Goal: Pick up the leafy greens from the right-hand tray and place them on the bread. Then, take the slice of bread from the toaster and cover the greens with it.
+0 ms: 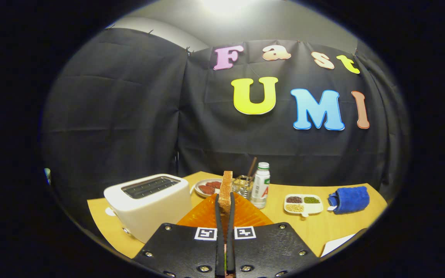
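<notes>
The jaws (225, 210) pinch the bread slice (226, 189) by its lower edge; it may tilt or slip above the orange tray (249, 216).

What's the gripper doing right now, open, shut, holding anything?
Gripper: jaws shut on the slice of bread, held upright on edge above the orange tray, beside the toaster.

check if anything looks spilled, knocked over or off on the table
Nothing stands out. The tongs are shut on a bread slice held upright above the orange plate; the toaster, bottle and divided dish stand level.
</notes>
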Tool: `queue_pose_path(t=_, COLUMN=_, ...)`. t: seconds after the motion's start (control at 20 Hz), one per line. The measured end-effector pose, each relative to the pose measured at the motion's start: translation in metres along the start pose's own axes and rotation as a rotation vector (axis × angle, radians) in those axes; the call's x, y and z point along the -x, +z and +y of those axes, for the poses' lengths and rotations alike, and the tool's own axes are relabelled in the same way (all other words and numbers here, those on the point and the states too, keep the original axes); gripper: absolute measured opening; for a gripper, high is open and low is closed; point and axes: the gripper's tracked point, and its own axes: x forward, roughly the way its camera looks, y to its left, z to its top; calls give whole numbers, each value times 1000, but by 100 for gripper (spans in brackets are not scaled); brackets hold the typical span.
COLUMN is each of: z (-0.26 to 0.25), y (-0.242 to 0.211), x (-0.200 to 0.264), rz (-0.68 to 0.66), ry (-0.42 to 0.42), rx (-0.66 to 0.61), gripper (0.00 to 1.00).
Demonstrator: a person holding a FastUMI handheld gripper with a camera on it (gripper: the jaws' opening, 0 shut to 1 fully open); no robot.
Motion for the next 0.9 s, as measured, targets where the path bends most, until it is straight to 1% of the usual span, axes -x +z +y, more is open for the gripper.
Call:
queue_pose_path(t=0.25, z=-48, y=-35, x=24, rz=70, ry=-78, rx=39, gripper=2)
queue_pose_path(t=0.45, z=-70, y=-63, x=39, rz=119, ry=-118, rx=54, gripper=2)
queue_pose_path(t=0.7, z=-69, y=-84, x=42, rz=149, ry=-109, rx=40, gripper=2)
queue_pose_path(t=0.9, z=-44, y=-93, x=41, rz=160, ry=-52, rx=36, gripper=2)
